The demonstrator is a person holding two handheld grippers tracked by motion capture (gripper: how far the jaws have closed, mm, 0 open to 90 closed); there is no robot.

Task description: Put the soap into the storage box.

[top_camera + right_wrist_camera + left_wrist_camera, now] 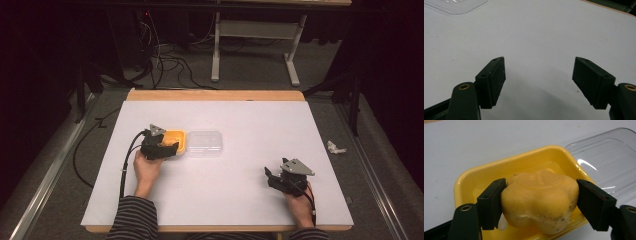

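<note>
Clamping the yellow soap (540, 200) in the left gripper (540, 202), over the yellow dish (474, 176); clear lid (604, 157) at two o'clock; right gripper (539, 82) gaping wide, holding nothing, over the bench (544, 37).

A pale yellow soap (539, 200) sits in a bright yellow dish (486, 173) beside a clear lid (609, 157).

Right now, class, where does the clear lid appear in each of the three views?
High view: the clear lid lies mid-table, right of the yellow dish.
Left gripper view: upper right, behind the dish.
Right gripper view: one corner at top left.
Shared landmark: the white table.
</note>
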